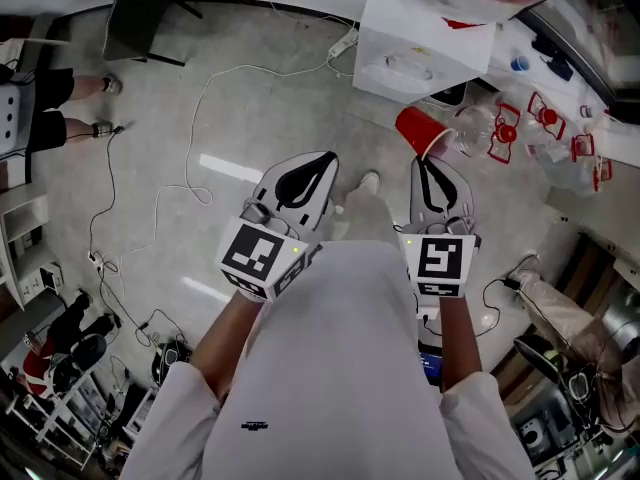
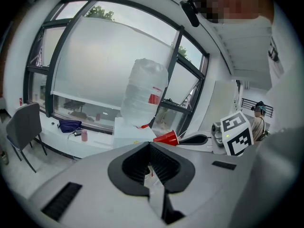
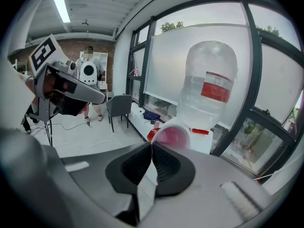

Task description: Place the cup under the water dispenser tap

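Right gripper view shows the right gripper with its jaws pinched on the rim of the red cup, in the air before the water dispenser. The left gripper has its jaws closed on nothing. I think such a thin rim hold may let the cup tilt or slip.

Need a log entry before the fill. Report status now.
Left gripper shut, empty. Right gripper shut on red cup at its rim. Cup in the air, short of the water dispenser, not under the tap. Nothing visible between them.
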`<state>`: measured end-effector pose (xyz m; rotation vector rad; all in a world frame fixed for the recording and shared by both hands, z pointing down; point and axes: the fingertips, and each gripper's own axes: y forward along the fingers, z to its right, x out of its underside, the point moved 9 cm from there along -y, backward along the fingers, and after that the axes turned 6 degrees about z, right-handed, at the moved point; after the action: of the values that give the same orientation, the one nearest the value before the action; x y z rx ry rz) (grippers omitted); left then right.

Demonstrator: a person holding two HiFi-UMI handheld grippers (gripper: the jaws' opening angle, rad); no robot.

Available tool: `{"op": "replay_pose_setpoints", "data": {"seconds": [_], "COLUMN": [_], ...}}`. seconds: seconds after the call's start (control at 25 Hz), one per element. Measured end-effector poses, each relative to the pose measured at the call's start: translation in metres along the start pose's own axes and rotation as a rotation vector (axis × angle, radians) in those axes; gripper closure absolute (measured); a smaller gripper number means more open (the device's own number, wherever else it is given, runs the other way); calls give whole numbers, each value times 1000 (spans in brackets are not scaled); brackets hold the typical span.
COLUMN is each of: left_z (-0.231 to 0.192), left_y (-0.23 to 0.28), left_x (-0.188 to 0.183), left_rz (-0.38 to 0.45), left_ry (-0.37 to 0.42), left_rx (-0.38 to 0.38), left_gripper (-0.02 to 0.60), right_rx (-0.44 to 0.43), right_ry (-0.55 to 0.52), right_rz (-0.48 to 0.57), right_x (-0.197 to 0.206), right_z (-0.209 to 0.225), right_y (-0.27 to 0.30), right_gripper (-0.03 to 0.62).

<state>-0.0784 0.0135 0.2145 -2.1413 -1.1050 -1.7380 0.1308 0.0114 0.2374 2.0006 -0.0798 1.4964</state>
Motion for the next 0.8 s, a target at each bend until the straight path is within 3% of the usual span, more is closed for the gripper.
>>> {"op": "replay_pose_setpoints", "data": {"seconds": [0.44, 0.8], "left_z": [-19, -35], "left_y": [26, 49], "left_x": [13, 39], "left_rz": [-35, -71], "left_ry": [-2, -56], "left_rx": [-57, -104], "left_gripper": [581, 581], "right_rx": [-76, -128], "right_ry": [-31, -93], "right_rz": [-30, -75], "right_x": [24, 52], "right_z": [6, 14], "right_y": [49, 92], "right_gripper": [572, 572]}}
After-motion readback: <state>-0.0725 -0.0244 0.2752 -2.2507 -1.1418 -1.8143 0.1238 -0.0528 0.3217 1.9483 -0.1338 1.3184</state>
